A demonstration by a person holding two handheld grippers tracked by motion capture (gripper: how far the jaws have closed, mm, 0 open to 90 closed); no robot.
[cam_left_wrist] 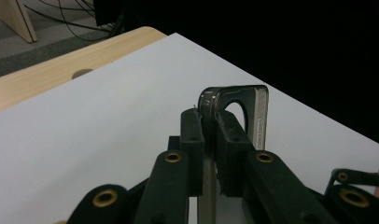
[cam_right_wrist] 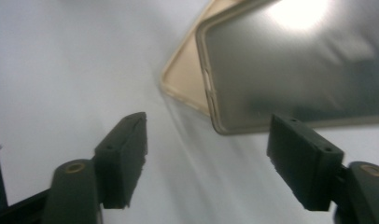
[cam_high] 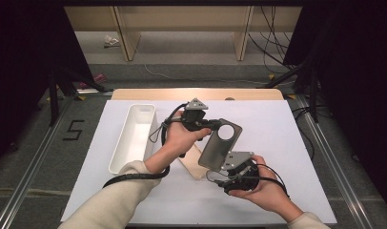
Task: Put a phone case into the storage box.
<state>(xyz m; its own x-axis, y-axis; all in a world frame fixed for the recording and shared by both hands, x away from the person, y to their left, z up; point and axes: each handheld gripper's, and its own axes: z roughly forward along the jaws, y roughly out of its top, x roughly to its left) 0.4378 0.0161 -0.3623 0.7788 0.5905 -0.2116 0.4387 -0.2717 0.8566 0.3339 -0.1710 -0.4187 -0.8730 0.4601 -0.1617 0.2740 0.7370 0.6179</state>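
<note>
The left gripper [cam_left_wrist: 210, 140] clamps the grey phone case [cam_high: 219, 144] between its jaws; the right gripper [cam_right_wrist: 208, 158] stands released below it. Placing remains.

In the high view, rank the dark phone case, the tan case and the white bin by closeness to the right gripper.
1. dark phone case, just beyond the right gripper, held up by the left gripper.
2. tan case, flat on the table to its left.
3. white bin, far left.
</note>
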